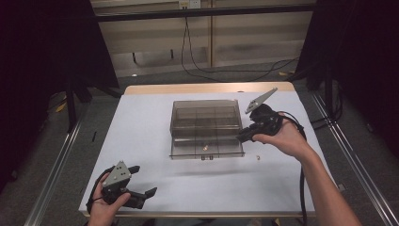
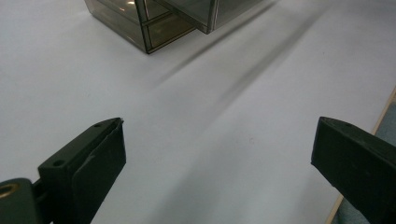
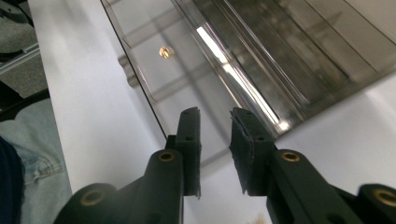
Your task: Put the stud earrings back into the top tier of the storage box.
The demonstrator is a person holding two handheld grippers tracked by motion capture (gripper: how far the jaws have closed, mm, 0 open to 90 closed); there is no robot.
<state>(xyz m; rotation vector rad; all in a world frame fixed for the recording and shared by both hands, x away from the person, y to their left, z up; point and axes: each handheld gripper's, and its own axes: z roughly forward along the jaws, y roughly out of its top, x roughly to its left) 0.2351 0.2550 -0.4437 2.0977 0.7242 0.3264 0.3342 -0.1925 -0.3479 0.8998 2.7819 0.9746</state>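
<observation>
A smoky clear compartment box (image 1: 207, 154) sits at the middle of the white table, and a small brass piece (image 1: 205, 147) lies in one of its front cells. My right gripper (image 1: 241, 137) hovers at the box's front right corner. In the right gripper view its jaws (image 3: 215, 114) stand a narrow gap apart with nothing between them, pointing over the box (image 3: 261, 60) toward the brass piece (image 3: 164, 52). My left gripper (image 1: 146, 180) rests near the table's front left, open wide and empty (image 2: 219, 126), with the box's corner (image 2: 154, 28) farther off.
A second small brass piece (image 1: 258, 157) lies on the white table (image 1: 141, 141) just right of the box's front. The table's edge (image 2: 385, 112) runs close beside the left gripper. Cables trail on the floor behind the table.
</observation>
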